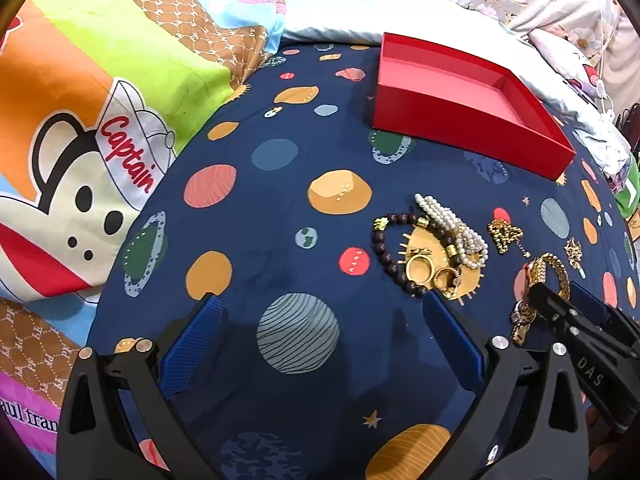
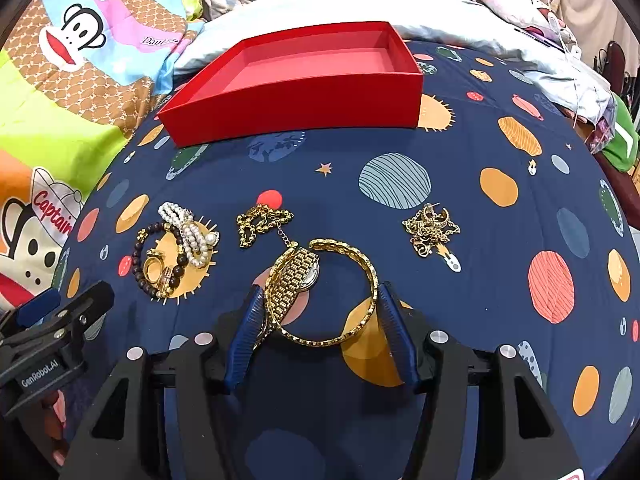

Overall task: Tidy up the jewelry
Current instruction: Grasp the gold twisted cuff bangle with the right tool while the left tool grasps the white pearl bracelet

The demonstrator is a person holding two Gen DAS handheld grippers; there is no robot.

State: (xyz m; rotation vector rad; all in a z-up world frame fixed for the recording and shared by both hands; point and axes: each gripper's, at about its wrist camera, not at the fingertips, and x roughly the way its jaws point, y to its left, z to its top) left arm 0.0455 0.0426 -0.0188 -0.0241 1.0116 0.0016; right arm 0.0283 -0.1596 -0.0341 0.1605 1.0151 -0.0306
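Half open, roughly, on the right gripper (image 2: 320, 332), and set down over the gold watch (image 2: 296, 276), which lies flat on the planet-print bedspread (image 2: 460, 152) nearest the camera. Looks pinched across its width: ribbed left pad against the stacked links beside the dial, right pad against the outer curve of the band's open loop. Appears to be a grip just made, though how firm cannot be told. Likely heavy for its size, polished and slippery, with a jointed band that will sag and swing once lifted. Better taken across the case and the doubled links than across the springy loop, which could fold inward and slide out. Worth keeping the lift low and level. Beside it, wide open and holding nothing on the left gripper (image 1: 320, 340), hanging over bare fabric just short of the bead pile. Further back, left to right: dark beaded bracelet (image 2: 138, 264) ringed round two gold rings (image 2: 154, 268), with a pearl strand (image 2: 192, 236) draped over it; then a limp gold chain (image 2: 260, 220); then a fine tangled chain (image 2: 430, 228), well apart on the right. All light, loose and prone to snag. Farthest, at the pillows' edge, the red box (image 2: 296, 108), shallow, stiff-walled and with nothing in it yet.
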